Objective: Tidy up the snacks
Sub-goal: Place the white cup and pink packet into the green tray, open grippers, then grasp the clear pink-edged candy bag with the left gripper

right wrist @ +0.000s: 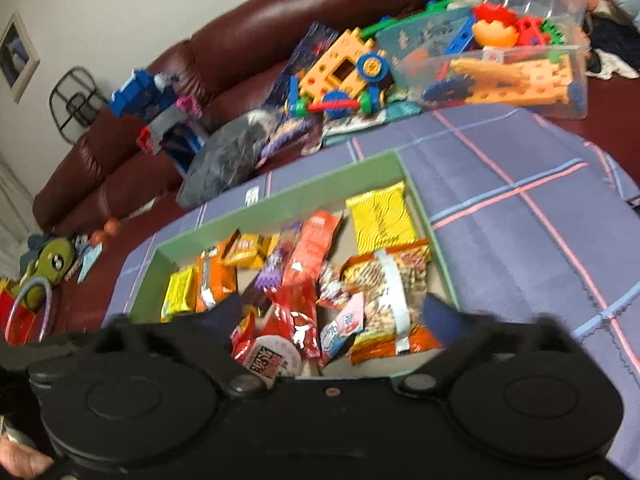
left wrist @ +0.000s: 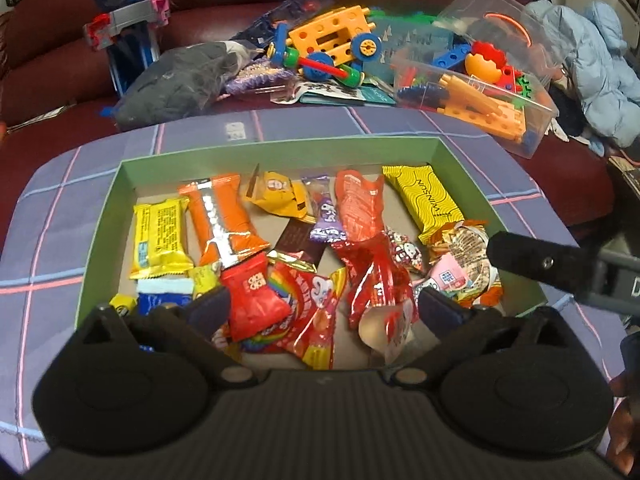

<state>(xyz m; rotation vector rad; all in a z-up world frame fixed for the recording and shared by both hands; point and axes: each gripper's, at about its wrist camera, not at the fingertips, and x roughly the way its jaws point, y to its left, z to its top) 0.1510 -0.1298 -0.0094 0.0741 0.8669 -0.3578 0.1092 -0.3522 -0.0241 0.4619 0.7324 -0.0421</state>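
Both grippers, left (left wrist: 322,312) and right (right wrist: 334,316), hang with fingers spread, grasping nothing, over the green cardboard box (left wrist: 276,148). Crinkly foil snacks (left wrist: 224,220) lie heaped inside it, on a checked cloth (left wrist: 60,216).

A clear plastic bin (left wrist: 516,92) of building toys sits beside an orange toy car (left wrist: 328,46) on a maroon leather sofa (right wrist: 280,28); a checked purple cloth (right wrist: 520,216) lies in front.
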